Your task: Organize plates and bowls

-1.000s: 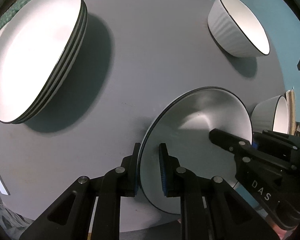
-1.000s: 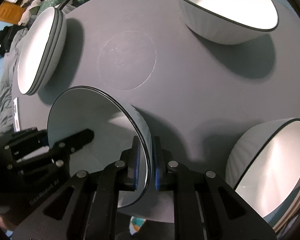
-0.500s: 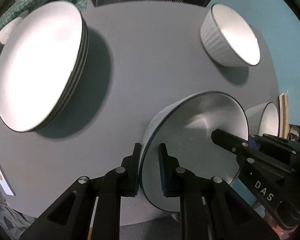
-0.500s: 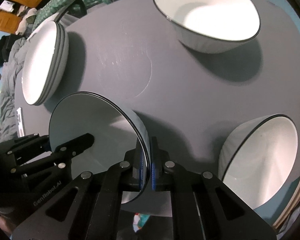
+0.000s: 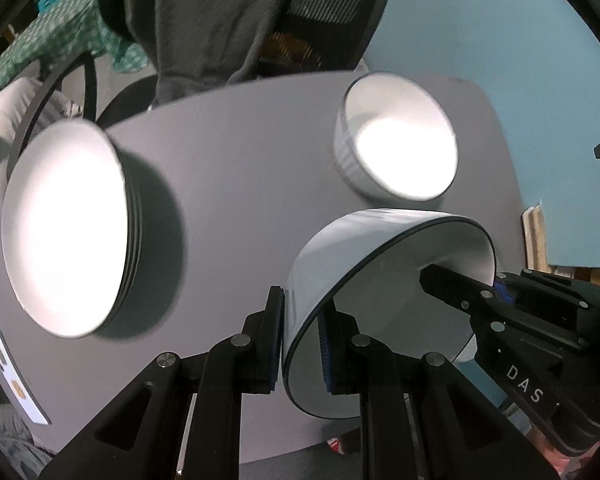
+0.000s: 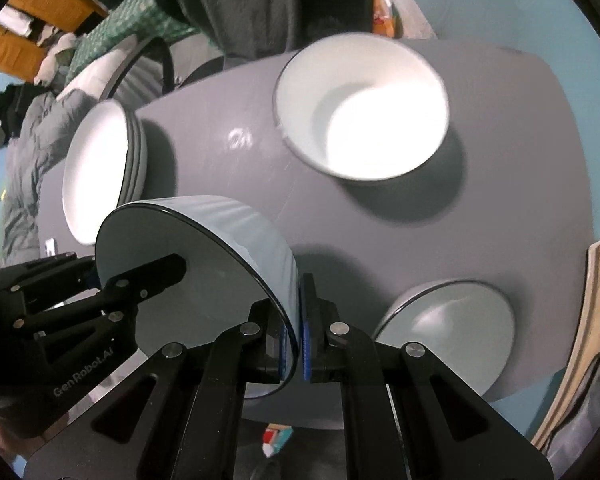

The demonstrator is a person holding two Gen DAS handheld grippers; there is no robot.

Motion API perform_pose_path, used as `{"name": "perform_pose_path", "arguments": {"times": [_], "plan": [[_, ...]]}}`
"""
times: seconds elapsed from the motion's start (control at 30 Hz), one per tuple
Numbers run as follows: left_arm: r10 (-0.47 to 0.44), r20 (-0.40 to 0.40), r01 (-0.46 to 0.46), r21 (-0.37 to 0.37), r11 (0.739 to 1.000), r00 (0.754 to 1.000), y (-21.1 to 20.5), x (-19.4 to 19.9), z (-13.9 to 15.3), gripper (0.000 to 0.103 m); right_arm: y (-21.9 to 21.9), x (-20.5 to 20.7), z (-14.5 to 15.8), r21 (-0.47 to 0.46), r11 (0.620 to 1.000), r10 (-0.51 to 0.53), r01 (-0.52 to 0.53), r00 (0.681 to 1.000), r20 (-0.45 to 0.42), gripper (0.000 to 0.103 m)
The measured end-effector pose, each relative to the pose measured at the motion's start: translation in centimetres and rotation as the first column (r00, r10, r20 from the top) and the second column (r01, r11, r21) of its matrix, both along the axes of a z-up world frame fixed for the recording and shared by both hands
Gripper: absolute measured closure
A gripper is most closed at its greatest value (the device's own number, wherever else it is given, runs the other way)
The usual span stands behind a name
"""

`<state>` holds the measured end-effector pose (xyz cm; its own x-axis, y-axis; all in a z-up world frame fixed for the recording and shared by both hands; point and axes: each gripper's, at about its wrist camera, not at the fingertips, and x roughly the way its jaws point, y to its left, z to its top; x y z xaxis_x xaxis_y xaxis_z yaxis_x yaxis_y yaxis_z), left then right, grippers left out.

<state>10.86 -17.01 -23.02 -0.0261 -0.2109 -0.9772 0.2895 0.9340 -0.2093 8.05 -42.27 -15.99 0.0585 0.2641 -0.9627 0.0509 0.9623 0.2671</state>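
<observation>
Left tool [image 5: 300, 344] and right tool [image 6: 294, 350] each clamped on opposite rims of one bowl [image 5: 380, 280], sharing its weight; plate stack [image 5: 64, 232] beyond-left.

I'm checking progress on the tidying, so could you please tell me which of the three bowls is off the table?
The bowl gripped on opposite rims by the left gripper and right gripper; the far bowl and near-right bowl rest on the grey table.

Strong overhead light burns the insides of the stacked plates [image 5: 64, 236] and the far bowl [image 6: 364, 108] to featureless white and casts dark, soft-edged shadows on the grey table [image 5: 240, 184], while motion blur smears the rims and fisheye distortion bends everything toward the dark vignetted corners.
</observation>
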Motion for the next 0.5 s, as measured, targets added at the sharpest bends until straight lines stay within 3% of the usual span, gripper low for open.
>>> {"name": "perform_pose_path", "arguments": {"times": [0.2, 0.5], "plan": [[-0.004, 0.043, 0.005, -0.015, 1.000, 0.999, -3.2, 3.6, 2.8, 0.087, -2.2, 1.7, 1.7, -0.001, 0.999, -0.033, 0.033, 0.999, 0.032, 0.097], [-0.015, 0.078, 0.015, 0.012, 1.000, 0.997, -6.9, 7.4, 1.8, 0.087, -4.7, 5.4, 2.1, -0.008, 0.998, -0.056, 0.056, 0.997, 0.053, 0.097]]}}
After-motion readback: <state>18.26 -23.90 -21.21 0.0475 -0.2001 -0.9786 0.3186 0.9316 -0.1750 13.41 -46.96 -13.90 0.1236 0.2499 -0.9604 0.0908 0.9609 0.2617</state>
